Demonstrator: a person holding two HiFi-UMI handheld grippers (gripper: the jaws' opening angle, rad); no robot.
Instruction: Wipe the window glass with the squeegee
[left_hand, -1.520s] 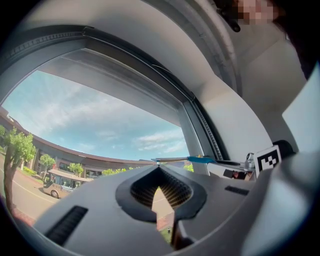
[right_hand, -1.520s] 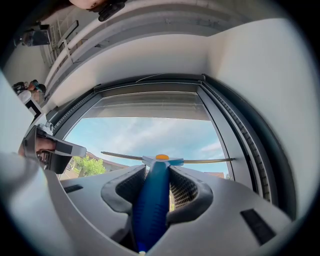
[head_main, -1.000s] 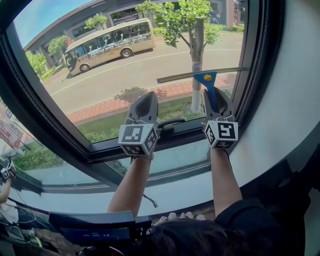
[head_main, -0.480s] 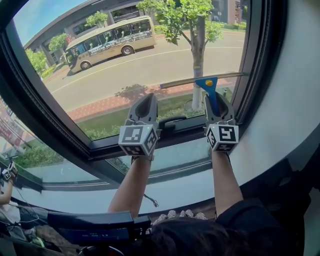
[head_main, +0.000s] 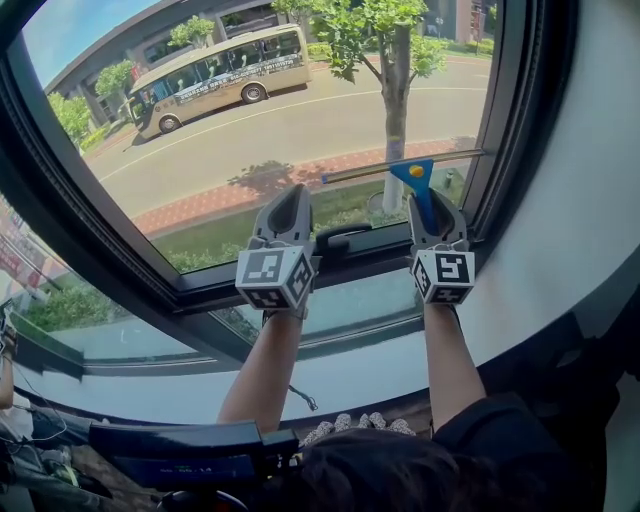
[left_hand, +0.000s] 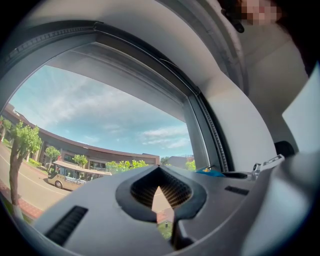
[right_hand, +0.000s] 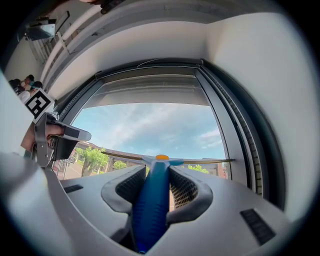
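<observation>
Hanging idle at the left, the left tool has its jaws drawn together on nothing, near the lower part of the window glass. To its right, the squeegee sits low on the pane. Its blade, the long axis, runs nearly level and tilts a little up toward the right, with the right end at or just short of the window frame. Whether the rubber edge actually presses the glass is hard to tell from these views. The blue handle points down and back toward the person, and the right tool is clamped on it. This looks like the bottom of a downward stroke along the pane's right side. The next move likely calls for lifting the blade off and carrying it up and leftward to an unwiped strip, level and evenly pressed.
</observation>
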